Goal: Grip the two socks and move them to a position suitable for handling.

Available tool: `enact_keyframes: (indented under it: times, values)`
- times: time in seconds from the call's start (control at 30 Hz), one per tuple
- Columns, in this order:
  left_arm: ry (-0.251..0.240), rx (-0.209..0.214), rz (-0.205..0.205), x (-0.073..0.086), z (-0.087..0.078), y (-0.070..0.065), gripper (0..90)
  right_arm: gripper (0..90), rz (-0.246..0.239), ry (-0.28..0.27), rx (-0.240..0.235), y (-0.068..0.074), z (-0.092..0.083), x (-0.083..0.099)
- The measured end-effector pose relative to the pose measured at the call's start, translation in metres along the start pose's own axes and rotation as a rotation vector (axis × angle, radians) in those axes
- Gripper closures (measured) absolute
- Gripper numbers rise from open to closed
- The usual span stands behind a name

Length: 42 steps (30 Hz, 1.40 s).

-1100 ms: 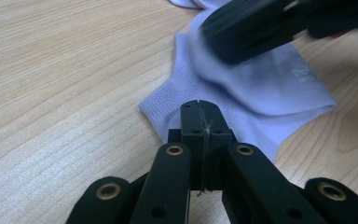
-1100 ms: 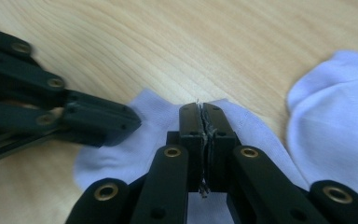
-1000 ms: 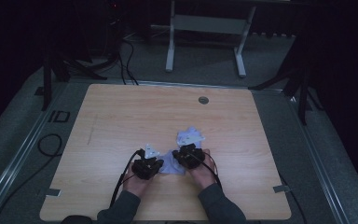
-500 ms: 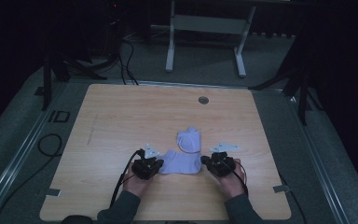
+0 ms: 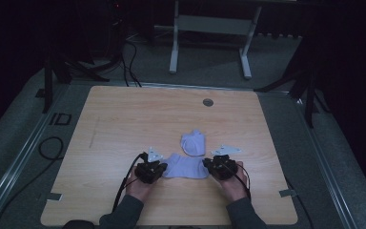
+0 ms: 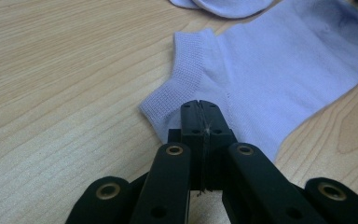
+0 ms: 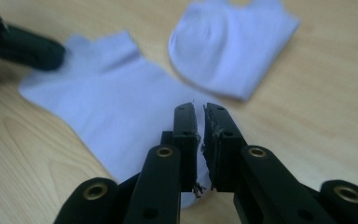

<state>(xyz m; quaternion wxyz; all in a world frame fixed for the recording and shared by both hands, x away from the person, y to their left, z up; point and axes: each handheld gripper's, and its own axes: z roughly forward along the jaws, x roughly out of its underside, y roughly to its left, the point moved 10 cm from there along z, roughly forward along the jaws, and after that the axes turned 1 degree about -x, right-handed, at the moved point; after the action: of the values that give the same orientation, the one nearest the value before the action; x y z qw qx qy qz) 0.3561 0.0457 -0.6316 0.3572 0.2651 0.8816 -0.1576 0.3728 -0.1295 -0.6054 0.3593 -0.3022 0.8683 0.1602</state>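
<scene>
Lying flat on the wooden table (image 5: 124, 124), a light purple ankle sock (image 5: 187, 167) is stretching between the two grippers, near the person's edge of the table. The left gripper (image 5: 161, 169) is pinching this sock at its ribbed cuff; in the left gripper view its jaws are standing pressed together with the cuff edge (image 6: 168, 100) caught between them, so this gripper is gripping the sock (image 6: 279, 70). The right gripper (image 5: 208, 166) is resting at the toe end of the same sock. In the right gripper view its jaws are standing slightly apart with a narrow gap, they have just been opening, and the sock (image 7: 107, 102) is lying under and between them, but I am not seeing the pads pressing on the fabric. A second purple sock (image 5: 193, 143), folded over on itself, is lying just behind the first one, a little farther from the person; in the right gripper view this second sock (image 7: 228, 46) is overlapping or touching the first sock's edge. Both hands are holding the grippers low over the table.
</scene>
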Motion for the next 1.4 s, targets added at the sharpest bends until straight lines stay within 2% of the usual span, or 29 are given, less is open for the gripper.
enact_keyframes:
  times: [0.1,0.23,0.33,0.4,0.5,0.63,0.8,0.9,1.07,1.23,1.27,1.3,1.4]
  values:
    - [-0.001,0.003,-0.003,0.0,0.0,0.0,89.7,84.3,0.019,0.028,0.007,-0.004,0.004,0.012]
    - [-0.003,0.007,-0.005,0.0,0.0,0.0,89.7,85.0,0.017,0.054,0.018,-0.011,0.002,0.023]
    - [-0.003,0.008,-0.007,0.0,0.0,0.0,89.7,86.0,0.024,0.065,0.026,-0.016,0.002,0.027]
    - [-0.003,0.008,-0.009,0.0,0.0,0.0,89.7,85.6,0.016,0.079,0.05,-0.02,0.001,0.028]
    - [-0.001,0.01,-0.01,0.001,-0.001,0.001,89.7,85.6,0.027,0.081,0.045,-0.022,0.001,0.029]
    - [-0.004,0.012,-0.016,0.001,-0.001,0.0,89.6,85.5,0.009,0.051,0.047,-0.019,-0.003,0.018]
    - [-0.006,0.011,-0.016,0.001,-0.001,0.0,89.5,83.5,-0.052,0.012,0.018,-0.003,-0.001,-0.018]
    - [-0.006,0.008,-0.011,0.001,-0.001,0.0,89.5,82.2,-0.101,-0.002,0.005,0.008,0.011,-0.041]
    - [-0.005,0.009,-0.013,0.001,-0.001,0.0,89.5,79.1,-0.118,0.019,-0.022,0.021,0.039,-0.061]
    - [-0.004,0.008,-0.009,0.002,-0.001,0.0,89.4,75.7,-0.102,0.072,-0.028,0.02,0.066,-0.065]
    - [-0.004,0.008,-0.009,0.002,-0.001,0.0,89.4,75.7,-0.102,0.072,-0.028,0.02,0.066,-0.065]
    - [-0.002,0.009,-0.009,0.002,-0.001,0.0,89.4,74.7,-0.084,0.107,-0.033,0.017,0.076,-0.062]
    - [-0.002,0.009,-0.009,0.002,-0.001,0.0,89.4,74.7,-0.06,0.152,-0.037,0.013,0.088,-0.054]
